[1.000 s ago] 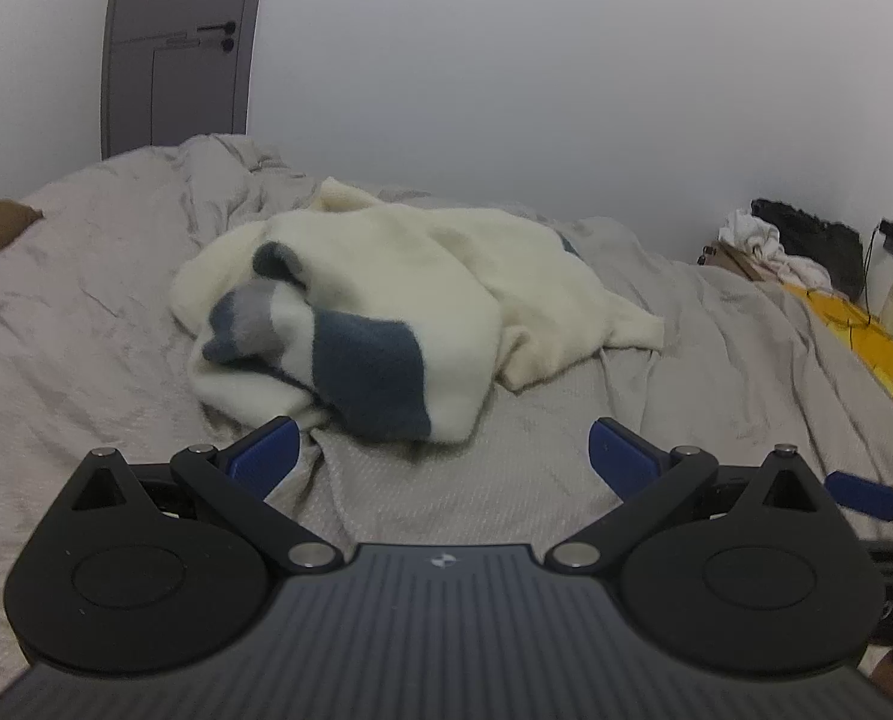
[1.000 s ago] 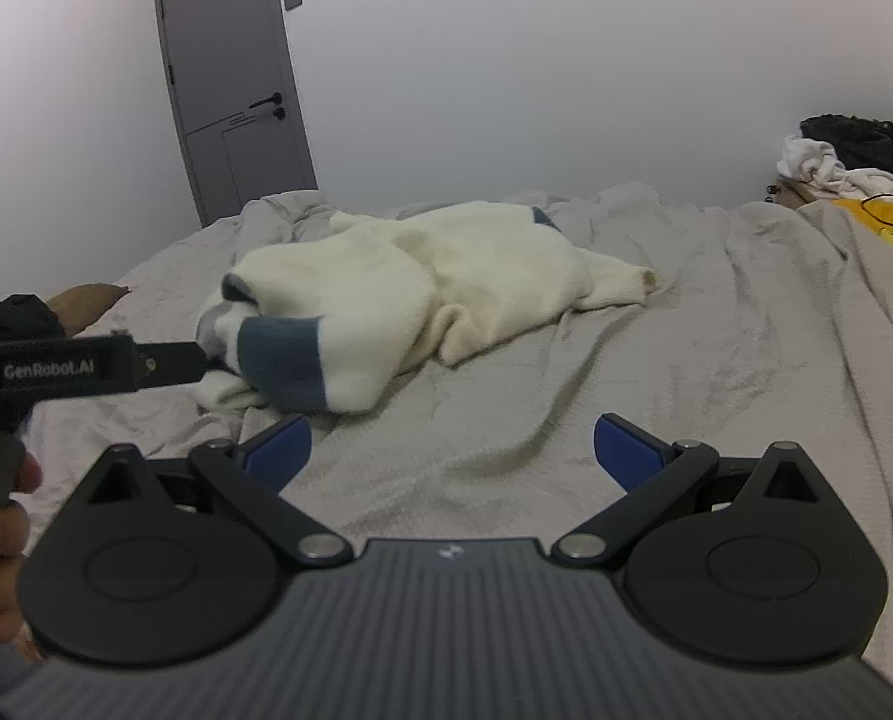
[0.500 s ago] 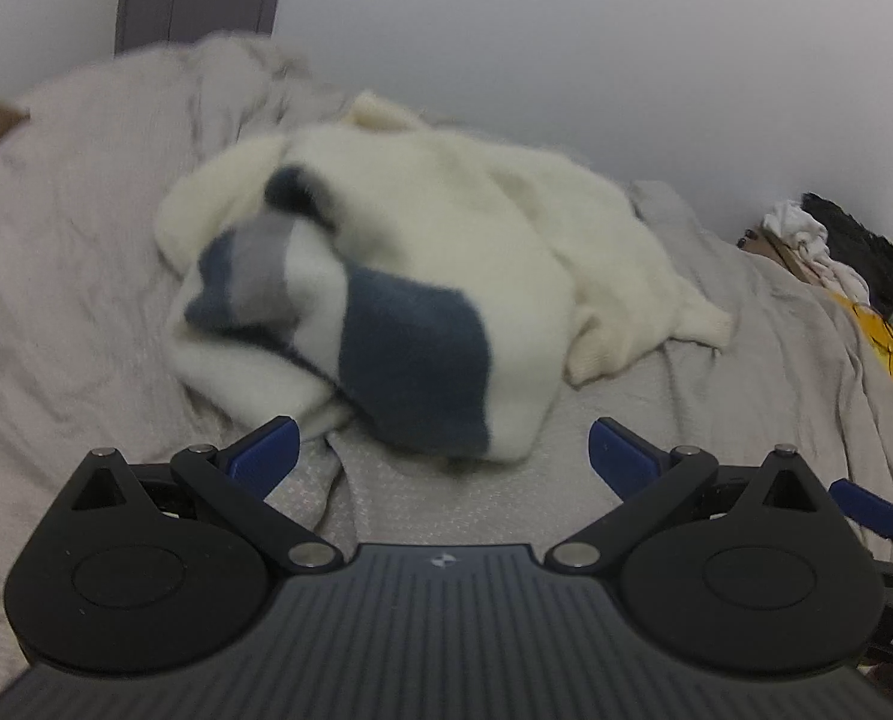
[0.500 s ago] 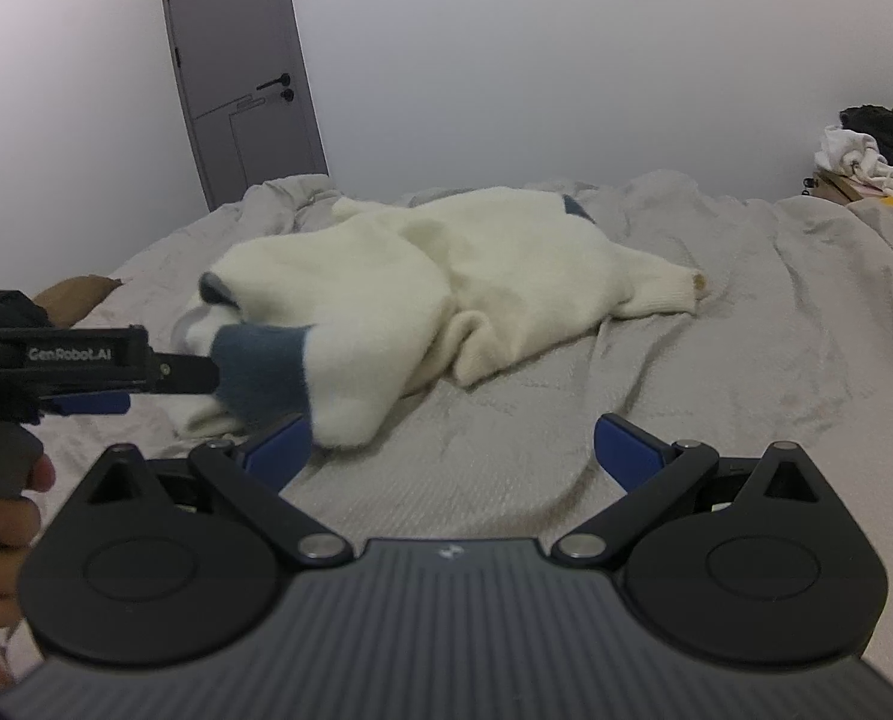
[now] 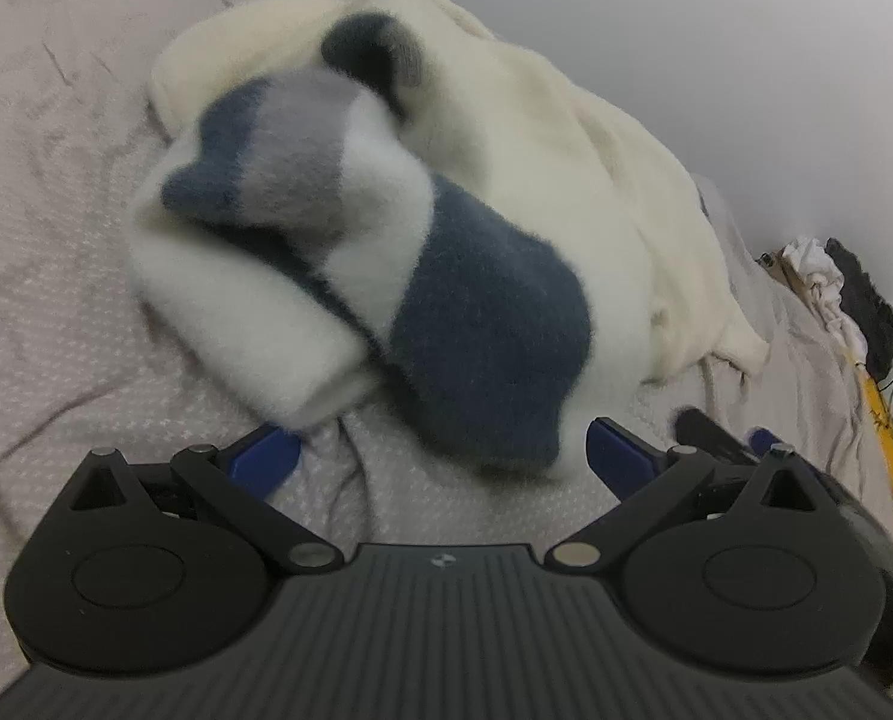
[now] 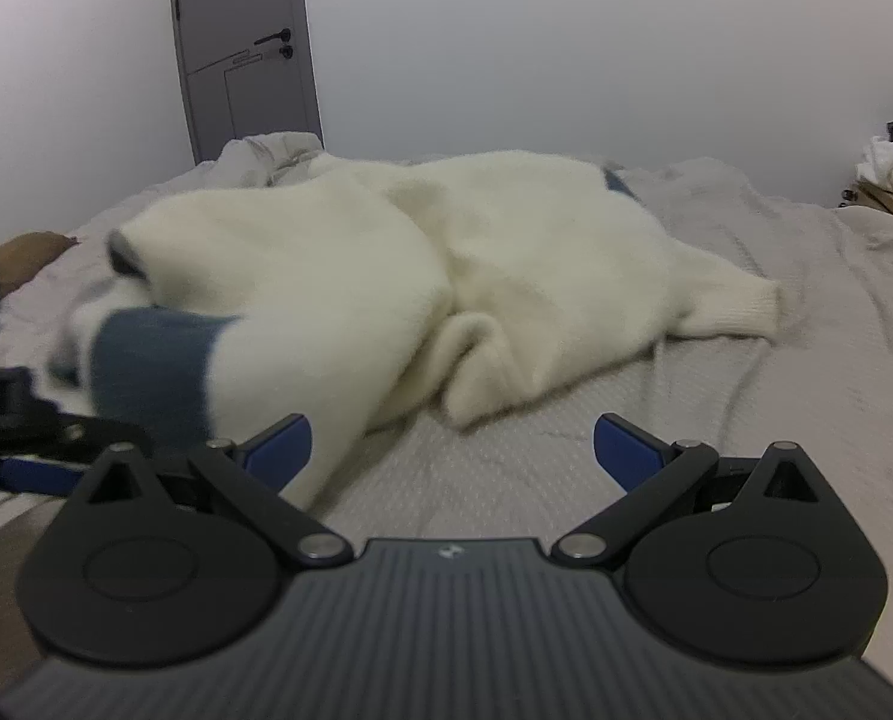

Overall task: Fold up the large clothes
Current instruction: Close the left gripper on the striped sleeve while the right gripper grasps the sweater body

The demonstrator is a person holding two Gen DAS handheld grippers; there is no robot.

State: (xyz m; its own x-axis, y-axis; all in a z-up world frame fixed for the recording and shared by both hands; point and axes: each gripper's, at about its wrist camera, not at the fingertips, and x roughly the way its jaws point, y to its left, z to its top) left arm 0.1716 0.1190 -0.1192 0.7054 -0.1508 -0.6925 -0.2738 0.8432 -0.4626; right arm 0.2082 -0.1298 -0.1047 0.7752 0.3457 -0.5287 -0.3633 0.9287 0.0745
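Left gripper [image 5: 440, 459] is pointing down at the near blue-banded end of the cream sweater [image 5: 506, 192], jaws spread wide, gripping nothing. Right gripper [image 6: 452, 444] is sitting low and level beside it, also spread and empty. Sweater is lying crumpled mid-bed on the grey bedsheet [image 6: 746, 360].

A home bedroom. A bed [image 6: 746, 312] with rumpled grey bedding fills most of the view, and a cream sweater [image 6: 506, 252] lies in a heap on it. Beyond the bed's far left corner, a grey door [image 6: 242, 48] stands in a plain white wall. Off the bed's right side lies a pile of clothes [image 6: 890, 168].
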